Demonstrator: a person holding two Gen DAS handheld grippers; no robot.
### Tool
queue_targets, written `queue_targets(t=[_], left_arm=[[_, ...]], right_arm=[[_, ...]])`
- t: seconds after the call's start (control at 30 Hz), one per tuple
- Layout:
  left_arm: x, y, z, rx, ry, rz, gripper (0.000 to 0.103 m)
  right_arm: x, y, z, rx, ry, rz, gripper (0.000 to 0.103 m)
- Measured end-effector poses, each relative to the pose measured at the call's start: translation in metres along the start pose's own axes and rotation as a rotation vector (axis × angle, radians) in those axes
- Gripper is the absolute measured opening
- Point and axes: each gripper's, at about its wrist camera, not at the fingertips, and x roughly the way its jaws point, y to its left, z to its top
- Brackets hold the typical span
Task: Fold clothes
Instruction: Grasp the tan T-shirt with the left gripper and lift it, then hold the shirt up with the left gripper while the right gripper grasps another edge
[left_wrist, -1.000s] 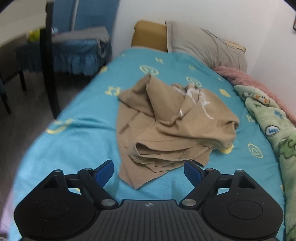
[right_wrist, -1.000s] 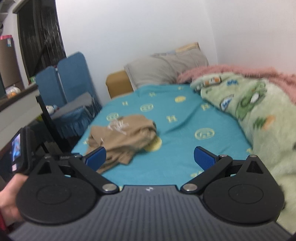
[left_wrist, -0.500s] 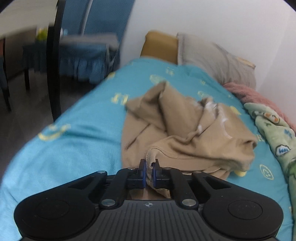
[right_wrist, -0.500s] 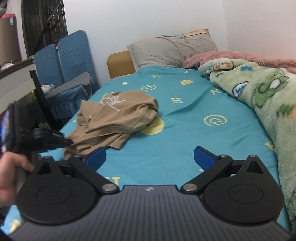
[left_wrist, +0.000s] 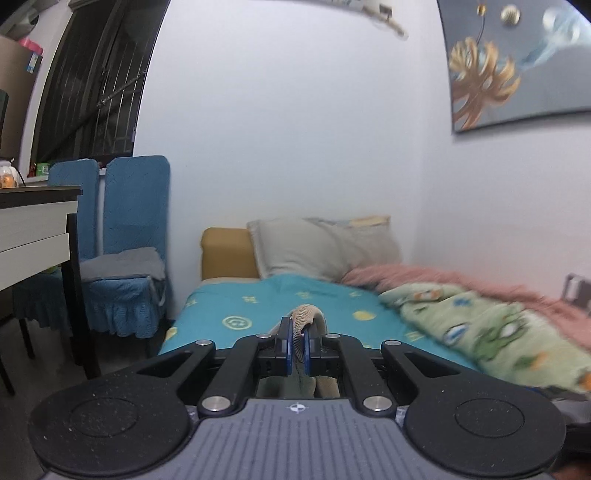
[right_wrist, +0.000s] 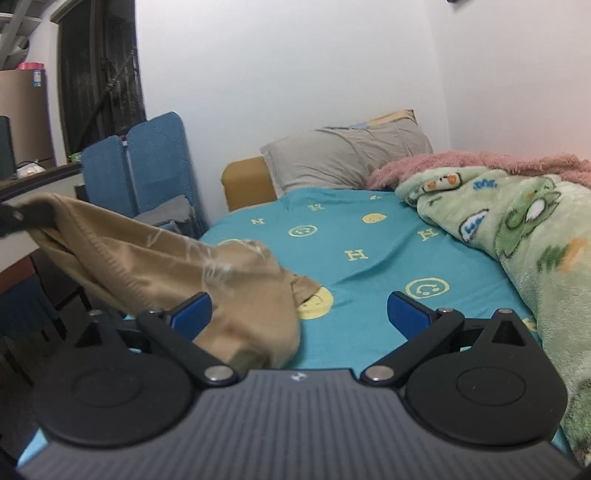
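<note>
A tan garment (right_wrist: 177, 273) with a white print hangs stretched from the upper left down onto the teal bed sheet (right_wrist: 369, 236) in the right wrist view. My left gripper (left_wrist: 298, 350) is shut on the garment's ribbed hem (left_wrist: 306, 321) and holds it up above the bed; its tip also shows at the left edge of the right wrist view (right_wrist: 14, 218). My right gripper (right_wrist: 299, 314) is open and empty, low over the bed, with its left finger beside the hanging cloth.
A green cartoon blanket (right_wrist: 517, 236) and a pink blanket (right_wrist: 461, 164) lie along the bed's right side. A grey pillow (right_wrist: 347, 158) is at the head. Blue chairs (left_wrist: 122, 258) and a desk (left_wrist: 33, 236) stand left of the bed.
My left gripper has lifted the garment's hem up off the bed and tilted up to face the wall. The garment now hangs stretched. My right gripper has moved closer to the cloth, still open.
</note>
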Motion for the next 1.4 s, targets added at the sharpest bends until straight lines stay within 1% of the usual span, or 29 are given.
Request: queue_targets(t=[0.1, 0.17, 0.23, 0.33, 0.37, 0.43, 0.47, 0.5, 0.53, 0.57, 0.6, 0.67, 0.77, 0.87, 0.93, 1.0, 1.03, 1.07, 1.1, 1.13, 1.17, 1.2, 1.27, 1.3, 1.4], left_arm=[[-0.044, 0.002, 0.003, -0.016, -0.038, -0.053, 0.006], [-0.066, 0.005, 0.004, -0.034, -0.061, -0.083, 0.006], [-0.075, 0.012, 0.004, -0.067, -0.065, -0.1, 0.006], [-0.076, 0.024, 0.0, -0.104, -0.058, -0.12, 0.006], [-0.071, 0.029, -0.001, -0.111, -0.049, -0.125, 0.006], [-0.062, 0.039, -0.005, -0.127, -0.032, -0.134, 0.006], [-0.056, 0.044, -0.006, -0.133, -0.021, -0.138, 0.007], [-0.051, 0.049, -0.008, -0.138, -0.008, -0.139, 0.007], [-0.044, 0.052, -0.01, -0.14, 0.008, -0.133, 0.007], [-0.034, 0.056, -0.01, -0.136, 0.032, -0.127, 0.007], [-0.024, 0.059, -0.011, -0.13, 0.057, -0.122, 0.007], [-0.007, 0.06, -0.011, -0.087, 0.107, -0.114, 0.007], [0.022, 0.059, -0.014, -0.021, 0.157, -0.109, 0.007], [0.048, 0.058, -0.026, -0.025, 0.224, -0.14, 0.007], [0.062, 0.054, -0.038, -0.019, 0.277, -0.153, 0.007], [0.074, 0.049, -0.048, -0.009, 0.331, -0.164, 0.007], [0.078, 0.047, -0.052, 0.013, 0.342, -0.165, 0.007], [0.08, 0.044, -0.055, 0.038, 0.344, -0.164, 0.007], [0.081, 0.042, -0.058, 0.053, 0.343, -0.162, 0.007], [0.082, 0.041, -0.059, 0.061, 0.342, -0.161, 0.007], [0.081, 0.042, -0.059, 0.044, 0.344, -0.164, 0.007], [0.079, 0.042, -0.057, 0.027, 0.34, -0.168, 0.007], [0.073, 0.043, -0.05, 0.018, 0.31, -0.175, 0.007], [0.07, 0.043, -0.046, 0.013, 0.294, -0.179, 0.007], [0.061, 0.045, -0.036, -0.012, 0.247, -0.186, 0.007]], right_arm=[[-0.022, 0.014, 0.002, 0.008, 0.003, 0.051, 0.103], [-0.035, 0.024, 0.0, 0.032, 0.018, 0.122, 0.103], [-0.044, 0.037, -0.004, 0.036, 0.047, 0.199, 0.103], [-0.041, 0.066, -0.016, -0.047, 0.149, 0.345, 0.103], [-0.038, 0.077, -0.022, -0.098, 0.187, 0.371, 0.103], [-0.023, 0.098, -0.037, -0.216, 0.268, 0.348, 0.103], [-0.012, 0.102, -0.044, -0.242, 0.31, 0.328, 0.097], [-0.001, 0.106, -0.051, -0.268, 0.352, 0.308, 0.083], [0.011, 0.11, -0.059, -0.294, 0.393, 0.289, 0.072], [0.018, 0.108, -0.06, -0.294, 0.412, 0.267, 0.058], [0.022, 0.099, -0.056, -0.269, 0.409, 0.245, 0.047], [0.029, 0.082, -0.049, -0.219, 0.404, 0.199, 0.036], [0.04, 0.057, -0.038, -0.145, 0.396, 0.132, 0.036], [0.051, 0.031, -0.027, -0.07, 0.386, 0.064, 0.036], [0.053, 0.01, -0.025, 0.009, 0.389, 0.02, 0.039], [0.054, -0.009, -0.024, 0.102, 0.412, 0.001, 0.04], [0.053, -0.016, -0.023, 0.137, 0.416, -0.002, 0.04], [0.051, -0.02, -0.021, 0.154, 0.411, -0.008, 0.043], [0.045, -0.022, -0.02, 0.154, 0.402, -0.016, 0.056], [0.038, -0.022, -0.019, 0.144, 0.39, -0.018, 0.065], [0.034, -0.021, -0.018, 0.133, 0.373, -0.016, 0.084], [0.028, -0.02, -0.017, 0.128, 0.356, -0.004, 0.09], [0.016, -0.015, -0.015, 0.131, 0.319, 0.04, 0.089], [0.015, -0.009, -0.016, 0.113, 0.312, 0.054, 0.089], [0.026, 0.016, -0.021, 0.007, 0.319, 0.074, 0.088]])
